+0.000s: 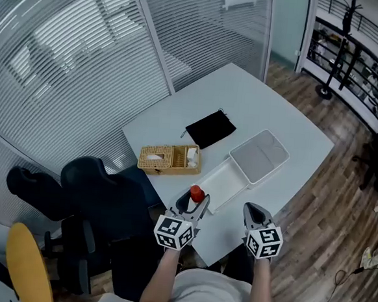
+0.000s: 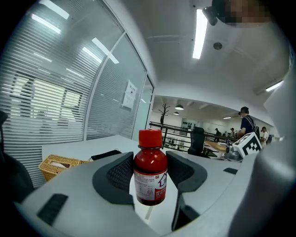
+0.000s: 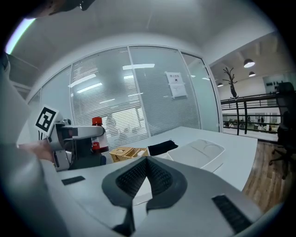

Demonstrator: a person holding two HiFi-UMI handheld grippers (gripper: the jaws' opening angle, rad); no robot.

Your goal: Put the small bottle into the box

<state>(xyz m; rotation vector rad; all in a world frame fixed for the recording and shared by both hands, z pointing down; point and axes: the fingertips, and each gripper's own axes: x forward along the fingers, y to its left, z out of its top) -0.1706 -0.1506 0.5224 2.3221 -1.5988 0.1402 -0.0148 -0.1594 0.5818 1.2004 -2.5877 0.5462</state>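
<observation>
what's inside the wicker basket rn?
Whitish items lie in both compartments of the wicker basket. What they are is too small to tell, and anything beneath them is covered.

The left gripper [image 1: 196, 204] is held out ahead of the person's body, its jaws closed against both sides of the small bottle [image 2: 150, 172]. The bottle stands upright between them, its cap rising above the pads. The right gripper [image 3: 146, 167] is alongside, to the left one's right and a little apart, with its jaws pressed together and nothing between them. Both bare forearms [image 1: 165, 272] reach forward from the torso, roughly parallel, and each gripper's marker cube [image 1: 173, 233] sits just ahead of the wrist
</observation>
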